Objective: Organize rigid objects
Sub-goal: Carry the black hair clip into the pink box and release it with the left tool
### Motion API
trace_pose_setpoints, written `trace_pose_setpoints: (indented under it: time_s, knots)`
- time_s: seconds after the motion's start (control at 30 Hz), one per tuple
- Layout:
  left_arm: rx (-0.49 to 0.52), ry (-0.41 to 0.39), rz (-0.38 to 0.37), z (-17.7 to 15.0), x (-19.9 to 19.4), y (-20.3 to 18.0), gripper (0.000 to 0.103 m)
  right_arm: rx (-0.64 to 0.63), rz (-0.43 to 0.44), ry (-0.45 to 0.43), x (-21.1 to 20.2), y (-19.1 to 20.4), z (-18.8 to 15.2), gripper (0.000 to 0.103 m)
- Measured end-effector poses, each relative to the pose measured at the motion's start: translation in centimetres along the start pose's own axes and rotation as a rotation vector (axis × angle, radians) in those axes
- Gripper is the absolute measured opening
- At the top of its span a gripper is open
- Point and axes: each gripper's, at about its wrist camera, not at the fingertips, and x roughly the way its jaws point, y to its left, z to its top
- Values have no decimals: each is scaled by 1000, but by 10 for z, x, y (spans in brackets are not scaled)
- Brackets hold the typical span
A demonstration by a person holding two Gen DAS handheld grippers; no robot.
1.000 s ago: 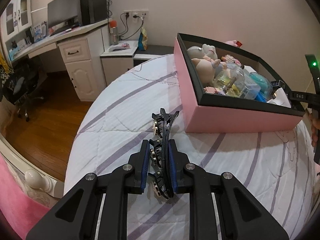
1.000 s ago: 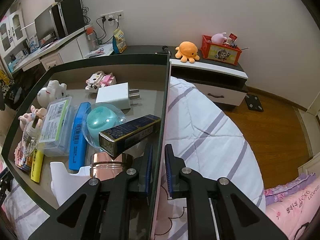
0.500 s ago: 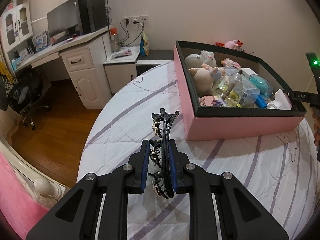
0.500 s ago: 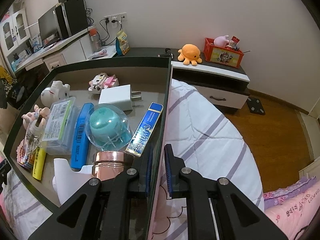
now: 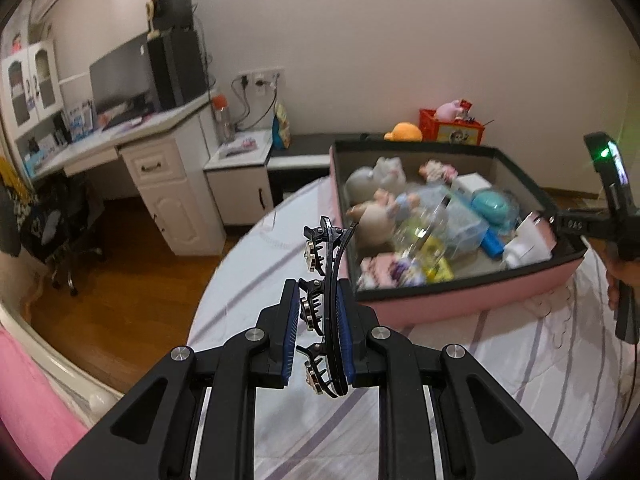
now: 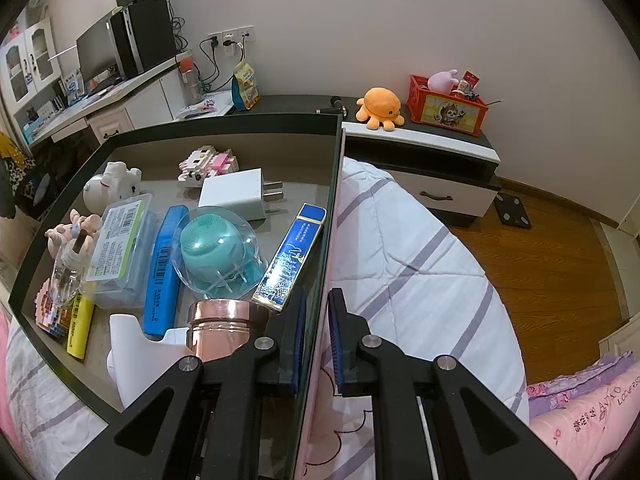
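Left wrist view shows the black hair clip [image 5: 326,304] clamped edgewise between the blue pads of the left gripper [image 5: 318,334], its toothed side with small metal studs facing left and its tip sticking out past the fingers. It is held in the air above the white quilt with purple stripes on the bed [image 5: 460,360], just short of the near left corner of the pink box [image 5: 460,304]. That box sits on the bed and is crowded with small things, blurred in this view. From the right wrist view its contents read clearly: a teal brush in a clear dome [image 6: 214,246], a blue flat pack [image 6: 164,268], a blue and gold carton [image 6: 290,256] lying along the right wall, a white charger plug [image 6: 236,192], a copper-coloured cap [image 6: 224,332] and a white piggy figure [image 6: 114,182]. The right gripper [image 6: 318,342] is clenched on the box's right wall, one finger inside and one outside. Beyond the bed stand a low cabinet with an orange octopus plush [image 6: 380,108] and a red crate [image 6: 446,106].
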Motion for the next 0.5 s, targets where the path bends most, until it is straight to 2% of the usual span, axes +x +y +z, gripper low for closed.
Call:
trace_pose_setpoints:
  time_s: [0.33,0.5]
  knots:
    - [46,-49,-64,29,-12,-24,18,-10,11,-1,-5,-1,-2,11]
    - [95,-63,-136,63,-2,-56,18,-12,11,3,-4,-1,-1,11]
